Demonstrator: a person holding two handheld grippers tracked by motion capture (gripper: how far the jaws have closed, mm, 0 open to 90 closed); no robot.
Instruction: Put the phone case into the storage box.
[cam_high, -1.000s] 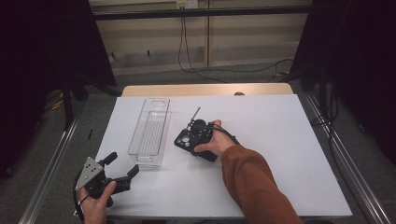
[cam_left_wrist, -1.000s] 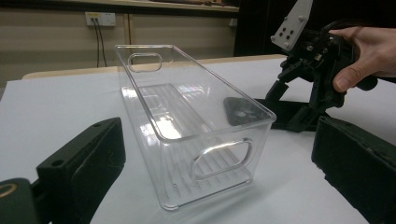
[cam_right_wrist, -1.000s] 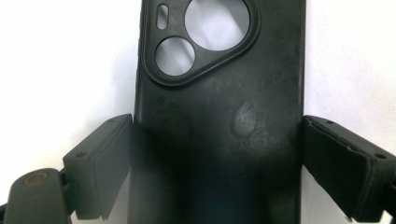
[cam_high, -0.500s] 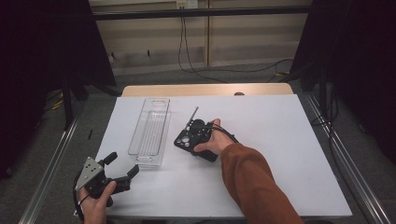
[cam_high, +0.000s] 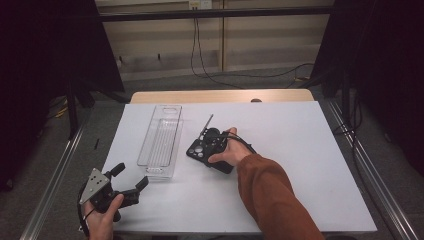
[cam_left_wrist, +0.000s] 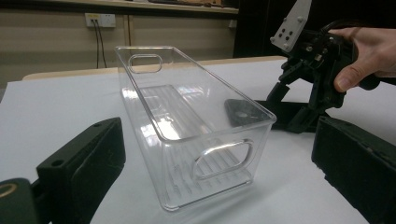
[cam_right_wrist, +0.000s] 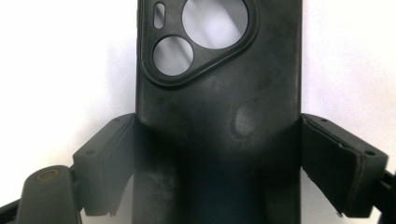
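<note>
High view: fixed above the near edge, facing forward and down over the whole white table (cam_high: 310, 150). Left gripper view: low, near the tabletop, looking along the clear bin (cam_left_wrist: 196, 130) toward the right gripper (cam_left_wrist: 299, 119). Right gripper view: pressed close over the black phone case (cam_right_wrist: 217, 116). Shared across all three: case and table.

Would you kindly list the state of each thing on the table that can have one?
Phone case: flat on the table, back up, clamped at its sides.
Clear bin: upright, empty, untouched.
Right gripper: shut on the phone case.
Left gripper: open, holding nothing.
</note>
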